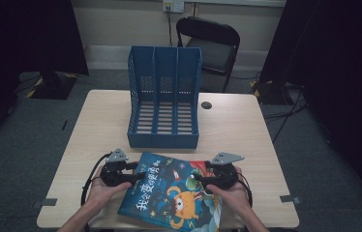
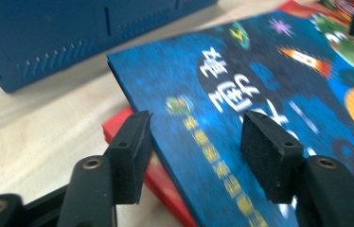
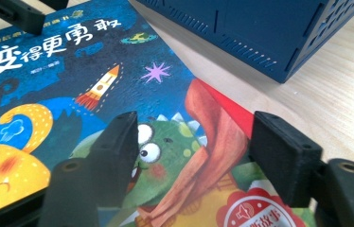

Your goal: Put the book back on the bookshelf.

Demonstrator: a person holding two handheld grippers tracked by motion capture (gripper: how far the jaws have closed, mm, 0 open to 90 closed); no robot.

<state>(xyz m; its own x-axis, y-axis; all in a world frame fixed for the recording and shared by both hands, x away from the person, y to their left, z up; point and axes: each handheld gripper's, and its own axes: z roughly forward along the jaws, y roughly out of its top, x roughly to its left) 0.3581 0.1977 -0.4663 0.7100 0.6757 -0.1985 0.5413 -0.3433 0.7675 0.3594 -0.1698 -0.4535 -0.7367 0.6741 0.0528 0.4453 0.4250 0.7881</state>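
Note:
A blue picture book with white characters and an orange monster lies at the table's near edge, on top of a red book. My left gripper sits at the blue book's left edge. Its jaws are open and straddle that edge, one pad beside the spine and the other above the cover. My right gripper is at the right side. It is open over the cover's green dinosaur, and neither pad presses on anything.
A blue three-slot file rack stands upright mid-table just behind the books. The light wooden table has a small round hole right of the rack. A black chair stands beyond the far edge.

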